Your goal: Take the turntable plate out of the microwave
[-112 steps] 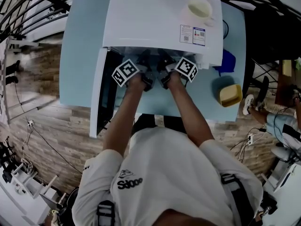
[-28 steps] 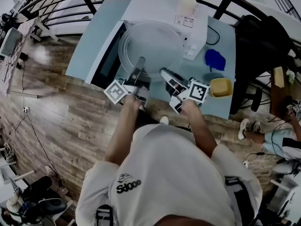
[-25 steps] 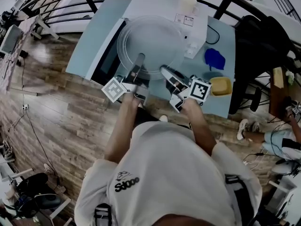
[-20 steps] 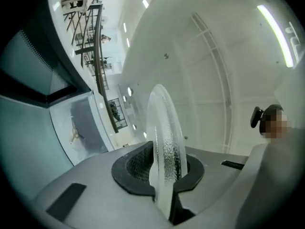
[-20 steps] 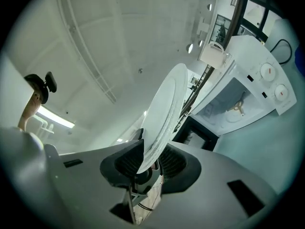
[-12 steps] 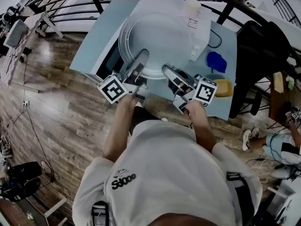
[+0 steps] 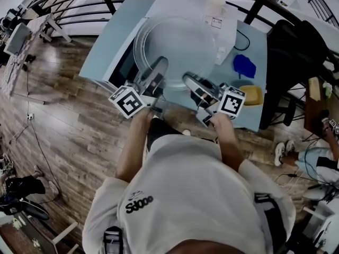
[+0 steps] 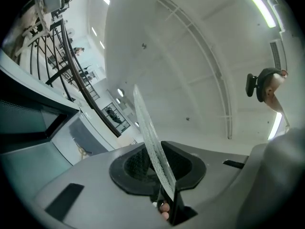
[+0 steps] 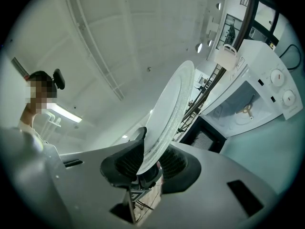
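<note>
The clear glass turntable plate [image 7: 175, 46] is out of the white microwave [image 7: 222, 30] and hangs in the air in front of it, held by its near rim from both sides. My left gripper [image 7: 159, 67] has the rim between its pads while its jaws are opening; in the left gripper view the plate [image 8: 147, 132] stands edge-on in the left gripper [image 8: 159, 168]. My right gripper [image 7: 189, 81] is shut on the rim too. In the right gripper view the plate [image 9: 171, 109] rises tilted from the right gripper [image 9: 150, 163], beside the open microwave [image 9: 257, 94].
The microwave door [image 7: 123, 65] hangs open at the left, over the pale blue table [image 7: 106, 41]. A cup [image 7: 216, 5] stands on the microwave. A blue cloth [image 7: 244, 66] and a yellow bowl [image 7: 253, 95] lie at the table's right. A dark chair [image 7: 296, 52] stands beyond.
Both grippers were inside the microwave; they have since come out with the plate. Over the last second the plate rose a little and the left gripper rolled.
</note>
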Motion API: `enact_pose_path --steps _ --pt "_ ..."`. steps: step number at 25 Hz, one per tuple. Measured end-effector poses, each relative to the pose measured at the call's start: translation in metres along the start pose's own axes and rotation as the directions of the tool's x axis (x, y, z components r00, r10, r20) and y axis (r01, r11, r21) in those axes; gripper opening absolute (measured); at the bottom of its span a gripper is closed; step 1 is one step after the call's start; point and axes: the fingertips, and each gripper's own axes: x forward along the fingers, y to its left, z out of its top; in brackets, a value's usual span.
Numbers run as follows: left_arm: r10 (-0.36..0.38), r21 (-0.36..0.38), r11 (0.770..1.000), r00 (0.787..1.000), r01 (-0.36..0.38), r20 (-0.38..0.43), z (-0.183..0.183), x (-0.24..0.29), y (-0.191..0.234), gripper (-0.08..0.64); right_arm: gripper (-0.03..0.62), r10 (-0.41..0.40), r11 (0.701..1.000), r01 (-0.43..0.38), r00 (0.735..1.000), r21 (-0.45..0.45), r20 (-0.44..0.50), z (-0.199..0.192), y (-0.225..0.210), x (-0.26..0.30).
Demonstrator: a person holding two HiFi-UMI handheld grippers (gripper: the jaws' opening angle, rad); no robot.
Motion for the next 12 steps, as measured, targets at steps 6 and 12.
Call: enact_pose_path --steps 6,12 --pt "0.007 0.027 1.000 1.000 -0.006 -0.020 -0.007 -0.003 0.002 0.078 0.094 -0.007 1.000 0.007 1.000 -0.011 -0.001 -0.004 -0.001 -0.004" --pt "0.015 0.137 0.991 0.998 -0.007 -0.061 -0.012 -0.005 0.002 0.102 0.094 -0.014 1.000 0.014 1.000 -0.022 -0.004 -0.005 0.001 -0.004"
